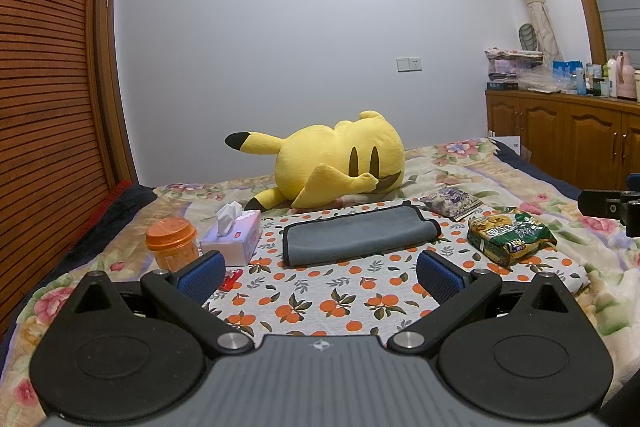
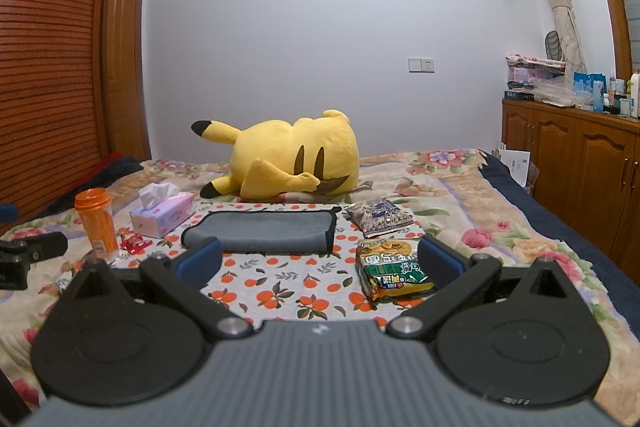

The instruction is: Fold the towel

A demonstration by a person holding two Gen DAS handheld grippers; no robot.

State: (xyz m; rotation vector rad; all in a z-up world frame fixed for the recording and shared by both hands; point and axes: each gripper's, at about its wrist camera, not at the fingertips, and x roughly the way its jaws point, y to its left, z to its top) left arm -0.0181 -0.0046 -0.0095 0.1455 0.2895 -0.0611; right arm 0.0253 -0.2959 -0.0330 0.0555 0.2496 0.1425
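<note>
Your towel [image 1: 358,235] is grey with a dark bound edge, already folded into a long flat band that lies crosswise on the orange-print cloth [image 1: 320,291] spread over the flowered bedspread [image 1: 460,167]. Its near long edge is rounded where the layers turn over, and in your left view its right end flares out a little past the fold. It sits ahead of both grippers, apart from them, with bare cloth between. Your left gripper [image 1: 320,273] is spread wide, blue pads [image 1: 202,273] far apart and holding nothing; your right gripper [image 2: 320,261] is equally wide and empty-handed. Left of the towel stand a pink tissue box [image 1: 234,237] and an orange-lidded cup [image 1: 172,241]; right of it lie a green noodle packet [image 1: 510,237] and a purple snack bag [image 1: 452,201], and a yellow plush toy [image 1: 332,165] lies on its side behind. Your right view shows the cup from the side as a tall orange tumbler and shows more of a small red wrapper [image 2: 134,243] beside it, which your left view shows only as a red scrap beside the left pad. In that right view the noodle packet lies just beside the right pad, partly hidden by it. Each view catches the other tool's black body at its edge.
</note>
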